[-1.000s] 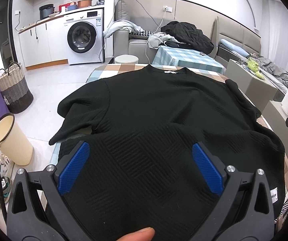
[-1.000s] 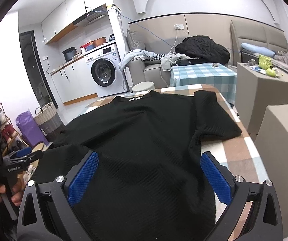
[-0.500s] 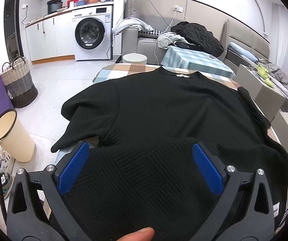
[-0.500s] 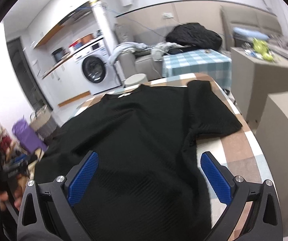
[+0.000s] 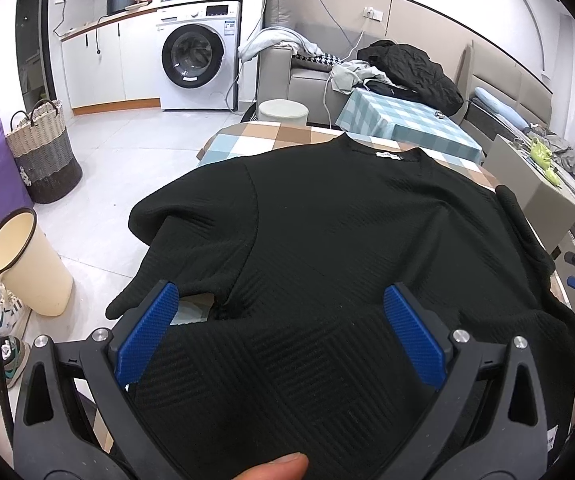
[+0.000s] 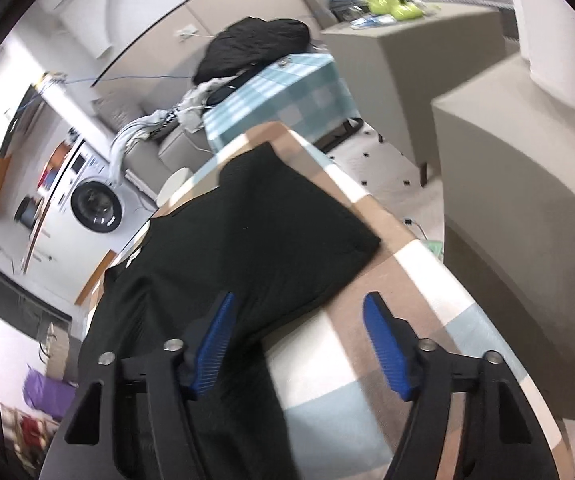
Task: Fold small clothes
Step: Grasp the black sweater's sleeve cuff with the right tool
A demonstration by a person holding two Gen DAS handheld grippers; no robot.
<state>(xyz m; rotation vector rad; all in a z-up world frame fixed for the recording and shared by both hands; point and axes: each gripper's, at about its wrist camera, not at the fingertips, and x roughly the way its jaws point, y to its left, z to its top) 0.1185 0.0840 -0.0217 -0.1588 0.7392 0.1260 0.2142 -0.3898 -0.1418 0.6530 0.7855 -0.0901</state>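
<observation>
A black textured T-shirt [image 5: 347, 232] lies spread flat, collar away from me, on a table with a checked cloth [image 5: 255, 140]. My left gripper [image 5: 279, 296] hovers open over the shirt's left side, its left finger above the armpit under the left sleeve; nothing is between the pads. In the right wrist view the shirt [image 6: 271, 232] shows its right sleeve and side edge. My right gripper [image 6: 299, 304] is rolled to one side above that edge, below the sleeve. Its jaws are closing; cloth lies under the left finger, bare tablecloth [image 6: 387, 280] under the right, and no pad presses on either.
Left of the table stand a cream bin [image 5: 27, 260] and a woven basket [image 5: 43, 152]; a washing machine [image 5: 197, 60] is behind. A second table with a blue checked cloth [image 5: 403, 120] holds dark clothes. Beige cabinets [image 6: 507, 160] stand close to the table's right edge.
My left gripper has drifted toward the shirt's left sleeve, still open. My right gripper has swung to the shirt's right edge, rolled over and narrowed its jaws.
</observation>
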